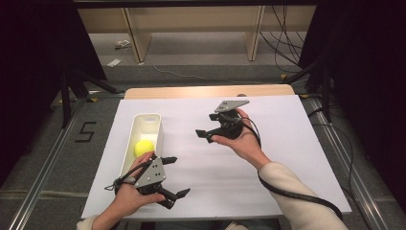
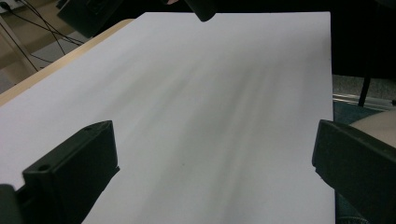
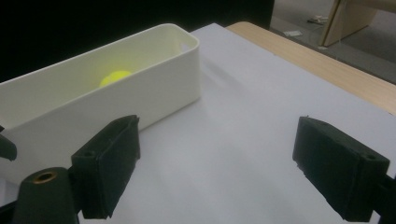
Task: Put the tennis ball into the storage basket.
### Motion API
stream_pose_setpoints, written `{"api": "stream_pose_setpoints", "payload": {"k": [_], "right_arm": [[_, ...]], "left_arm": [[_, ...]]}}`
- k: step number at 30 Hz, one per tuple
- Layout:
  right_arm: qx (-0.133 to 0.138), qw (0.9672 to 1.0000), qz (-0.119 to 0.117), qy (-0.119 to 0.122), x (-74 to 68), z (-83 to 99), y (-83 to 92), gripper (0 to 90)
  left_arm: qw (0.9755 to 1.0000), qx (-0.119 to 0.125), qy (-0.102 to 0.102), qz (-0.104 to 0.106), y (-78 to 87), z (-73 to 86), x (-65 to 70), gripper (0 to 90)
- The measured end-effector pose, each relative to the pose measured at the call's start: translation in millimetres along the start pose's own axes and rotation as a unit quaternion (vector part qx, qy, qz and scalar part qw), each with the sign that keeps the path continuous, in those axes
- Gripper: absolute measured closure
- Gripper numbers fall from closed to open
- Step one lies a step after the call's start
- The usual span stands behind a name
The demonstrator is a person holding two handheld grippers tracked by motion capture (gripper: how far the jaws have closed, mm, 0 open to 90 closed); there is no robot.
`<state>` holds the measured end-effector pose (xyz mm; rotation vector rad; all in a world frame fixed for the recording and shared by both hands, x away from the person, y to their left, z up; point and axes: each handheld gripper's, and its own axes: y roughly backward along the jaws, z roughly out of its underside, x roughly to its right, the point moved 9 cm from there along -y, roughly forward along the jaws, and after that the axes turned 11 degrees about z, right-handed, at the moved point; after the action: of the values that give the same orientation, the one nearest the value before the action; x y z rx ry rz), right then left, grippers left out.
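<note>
While the counter (image 1: 268,158) lies bare at right, the bin (image 1: 154,125) at left holds the ball (image 1: 143,147). Left claw (image 1: 173,176), near, and right claw (image 1: 203,134), farther right, both gape empty. Judged step: ball deposited; next, either claw must reach into the bin.

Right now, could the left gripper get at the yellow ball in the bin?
Probably yes. The left gripper is open beside the bin, whose top is open, and nothing covers the ball.
</note>
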<state>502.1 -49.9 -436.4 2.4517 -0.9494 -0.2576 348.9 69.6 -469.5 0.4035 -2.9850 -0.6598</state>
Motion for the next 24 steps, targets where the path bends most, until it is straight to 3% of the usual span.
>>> {"api": "stream_pose_setpoints", "payload": {"k": [12,24], "right_arm": [[0.01,0.9987,0.036,-0.034,31.3,20.0,35.2,15.5],[0.017,0.9967,0.062,-0.049,47.7,45.7,65.3,15.5]], "left_arm": [[0.9999,0.0,-0.005,-0.011,2.1,-1.0,-2.6,0.0],[0.9999,0.001,-0.004,-0.011,1.9,-0.6,-3.0,0.0]]}}
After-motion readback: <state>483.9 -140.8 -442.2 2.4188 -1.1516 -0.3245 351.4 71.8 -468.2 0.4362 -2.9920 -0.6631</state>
